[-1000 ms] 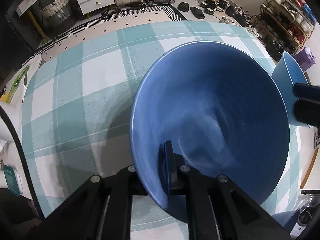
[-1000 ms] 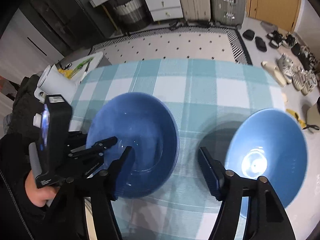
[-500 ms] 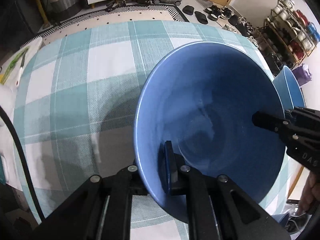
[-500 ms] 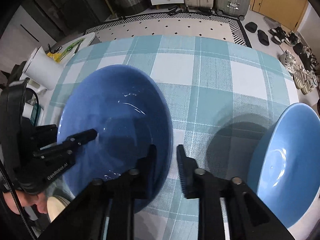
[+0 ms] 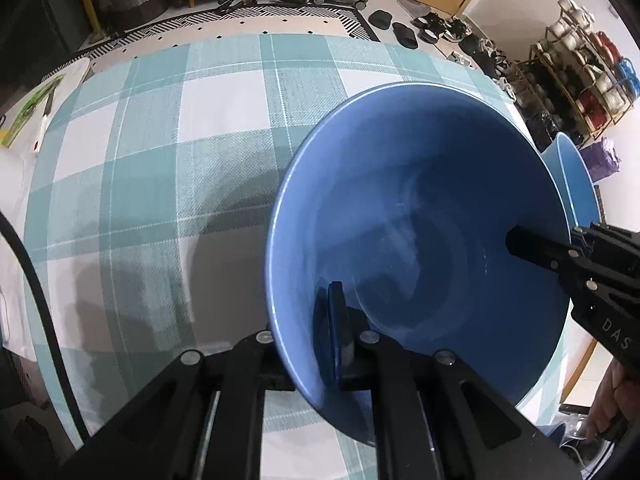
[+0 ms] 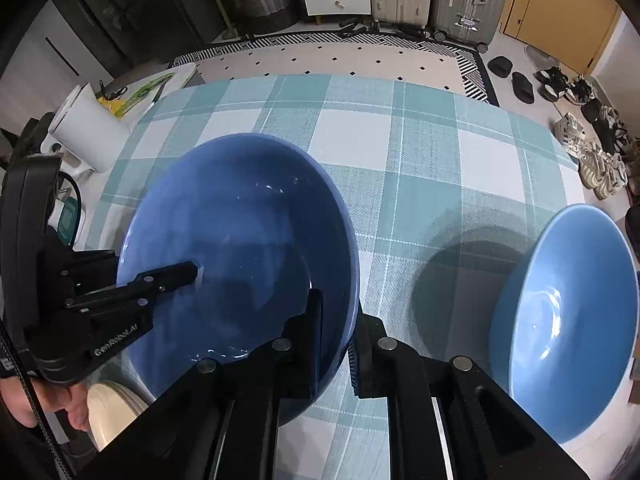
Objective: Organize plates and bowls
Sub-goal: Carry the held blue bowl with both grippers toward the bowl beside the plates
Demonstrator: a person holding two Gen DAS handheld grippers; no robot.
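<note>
A dark blue bowl point(image 5: 420, 240) point(image 6: 240, 240) is held above the checked tablecloth. My left gripper point(image 5: 308, 344) is shut on its near rim, one finger inside, one outside. My right gripper point(image 6: 340, 340) is shut on the opposite rim, and it shows in the left wrist view point(image 5: 532, 248) reaching into the bowl from the right. A lighter blue bowl point(image 6: 568, 320) stands on the table at the right, and its rim shows in the left wrist view point(image 5: 576, 176).
A cream plate point(image 6: 108, 408) shows below the left hand at the table's near left. A white kettle point(image 6: 88, 136) stands off the left edge. The checked tablecloth point(image 6: 400, 140) stretches away behind the bowls. Suitcases, drawers and a shoe rack stand on the floor beyond.
My right gripper moved left from the light blue bowl and closed on the dark bowl's rim. The left gripper kept its hold on the bowl.
</note>
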